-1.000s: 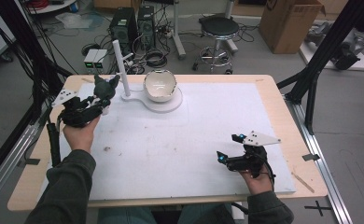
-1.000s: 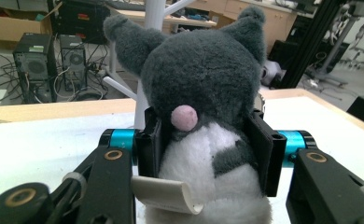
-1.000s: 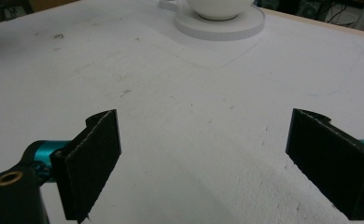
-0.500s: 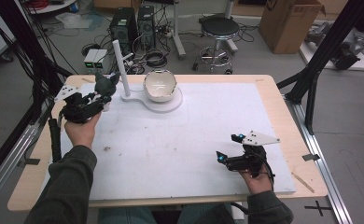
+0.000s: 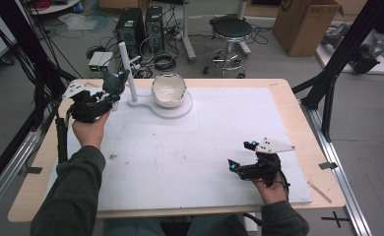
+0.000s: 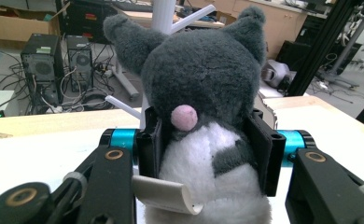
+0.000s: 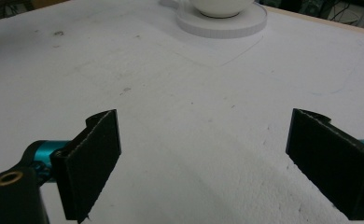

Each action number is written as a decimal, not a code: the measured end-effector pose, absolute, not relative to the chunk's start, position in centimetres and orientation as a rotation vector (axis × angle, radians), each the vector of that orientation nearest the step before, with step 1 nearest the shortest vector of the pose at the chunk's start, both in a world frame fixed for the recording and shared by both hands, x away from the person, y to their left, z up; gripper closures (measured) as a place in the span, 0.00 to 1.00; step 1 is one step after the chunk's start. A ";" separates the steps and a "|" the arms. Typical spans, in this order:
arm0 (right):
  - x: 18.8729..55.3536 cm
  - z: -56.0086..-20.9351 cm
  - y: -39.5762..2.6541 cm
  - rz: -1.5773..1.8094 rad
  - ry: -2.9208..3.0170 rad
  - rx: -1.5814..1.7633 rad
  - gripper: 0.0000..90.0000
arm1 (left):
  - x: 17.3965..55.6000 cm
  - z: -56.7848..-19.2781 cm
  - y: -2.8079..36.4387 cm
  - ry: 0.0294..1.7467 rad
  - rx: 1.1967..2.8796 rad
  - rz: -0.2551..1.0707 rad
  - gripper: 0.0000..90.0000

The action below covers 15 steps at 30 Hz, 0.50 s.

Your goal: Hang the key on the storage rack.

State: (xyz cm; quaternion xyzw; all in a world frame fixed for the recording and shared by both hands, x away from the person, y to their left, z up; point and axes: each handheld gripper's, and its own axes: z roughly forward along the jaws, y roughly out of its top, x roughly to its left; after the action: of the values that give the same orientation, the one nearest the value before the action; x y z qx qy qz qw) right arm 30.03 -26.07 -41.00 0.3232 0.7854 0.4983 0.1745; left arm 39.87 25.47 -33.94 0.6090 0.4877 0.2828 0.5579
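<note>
Left gripper (image 6: 203, 154) clamped plush cat (image 6: 203, 93); bowl (image 5: 169, 90) to its right. Best: lift clear of white stand (image 5: 127, 73), release low. Right gripper (image 7: 208, 158) wide open, empty.

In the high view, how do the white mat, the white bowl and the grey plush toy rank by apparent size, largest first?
1. White mat, by far the largest.
2. White bowl.
3. Grey plush toy, partly hidden in the left gripper, so its full size is unsure.
</note>
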 end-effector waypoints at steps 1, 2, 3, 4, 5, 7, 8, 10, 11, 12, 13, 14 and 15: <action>30.0 -41.0 -26.1 1.415 2.227 0.918 0.11 | 39.9 -33.9 25.5 1.151 1.437 0.667 0.61; 30.0 -41.0 -26.1 1.414 2.228 0.920 0.11 | 40.1 -34.1 25.4 1.164 1.436 0.667 0.61; 30.0 -41.0 -26.1 1.415 2.226 0.914 0.11 | 40.1 -34.1 25.4 1.164 1.436 0.667 0.61; 30.0 -41.0 -26.1 1.414 2.223 0.912 0.11 | 40.2 -34.2 25.4 1.173 1.434 0.672 0.61; 30.0 -41.0 -26.1 1.413 2.224 0.920 0.11 | 40.2 -34.3 25.5 1.176 1.433 0.671 0.61; 30.0 -41.0 -26.2 1.417 2.223 0.917 0.11 | 40.4 -34.3 25.5 1.189 1.425 0.670 0.61; 30.0 -41.0 -26.2 1.418 2.224 0.914 0.11 | 40.4 -34.4 25.6 1.194 1.427 0.667 0.61; 30.0 -41.0 -26.2 1.415 2.225 0.919 0.11 | 40.5 -34.4 25.6 1.199 1.423 0.662 0.61; 30.0 -41.0 -26.2 1.411 2.224 0.917 0.11 | 40.5 -34.5 25.7 1.198 1.433 0.664 0.61; 30.0 -41.0 -26.2 1.413 2.224 0.917 0.11 | 40.6 -34.6 25.7 1.201 1.438 0.666 0.61; 30.0 -41.0 -26.2 1.412 2.223 0.918 0.11 | 40.7 -34.7 25.7 1.211 1.441 0.664 0.61; 30.0 -41.0 -26.2 1.414 2.225 0.917 0.11 | 40.7 -34.7 25.7 1.213 1.440 0.663 0.61; 30.0 -41.0 -26.2 1.415 2.223 0.914 0.11 | 40.7 -34.7 25.7 1.213 1.440 0.663 0.61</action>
State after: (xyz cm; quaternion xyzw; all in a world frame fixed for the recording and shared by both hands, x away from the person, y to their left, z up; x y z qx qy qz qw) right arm 30.04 -26.18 -41.02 0.3227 0.7847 0.4993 0.1753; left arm 40.71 25.70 -34.75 0.6061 0.5106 0.2792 0.5421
